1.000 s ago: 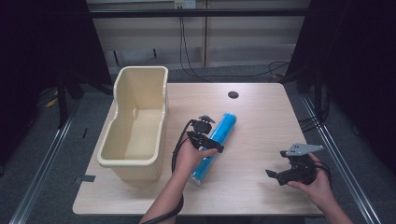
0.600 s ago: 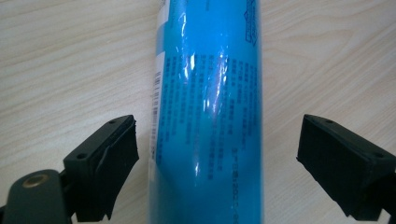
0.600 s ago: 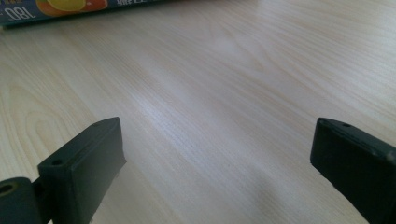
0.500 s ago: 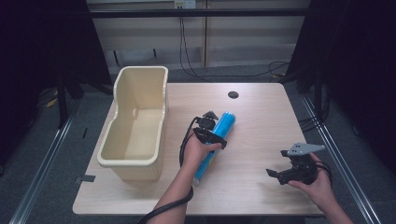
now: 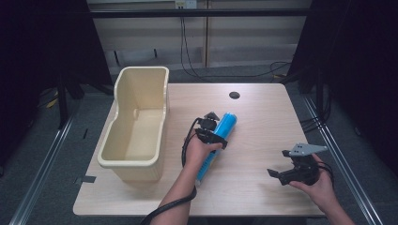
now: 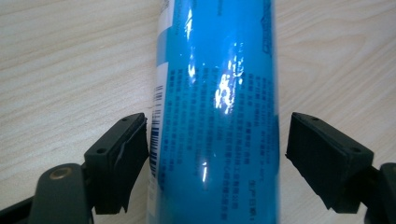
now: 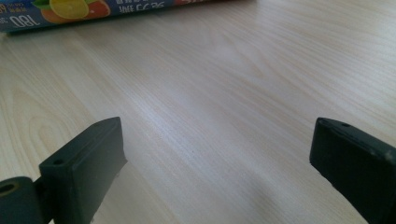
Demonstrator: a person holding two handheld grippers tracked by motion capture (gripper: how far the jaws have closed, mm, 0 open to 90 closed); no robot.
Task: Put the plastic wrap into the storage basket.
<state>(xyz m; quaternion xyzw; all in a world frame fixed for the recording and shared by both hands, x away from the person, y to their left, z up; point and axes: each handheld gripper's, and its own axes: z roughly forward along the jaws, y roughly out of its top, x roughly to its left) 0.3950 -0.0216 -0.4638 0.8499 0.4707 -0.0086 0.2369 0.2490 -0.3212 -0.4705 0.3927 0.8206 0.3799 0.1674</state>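
the left gripper [image 6: 215, 163] straddles the blue tube [image 6: 217, 93] lying on the table [image 5: 263, 117] beside the cream bin [image 5: 136, 126], jaws wide, one pad touching, the other just clear. centre the tube, then close evenly so it won't roll. the right gripper [image 5: 281, 174] rests low, jaws wide and empty

Materials & finish, quick look

Long blue glossy tube [image 6: 219, 112] w/ slick printed wrap, bright glare spots; pale wood-grain table [image 5: 263, 126], smooth, light sheen; cream plastic bin [image 5: 136, 126], smooth semi-matt; black matt plastic jaws of left gripper [image 6: 217, 154] & right gripper [image 7: 215, 168].
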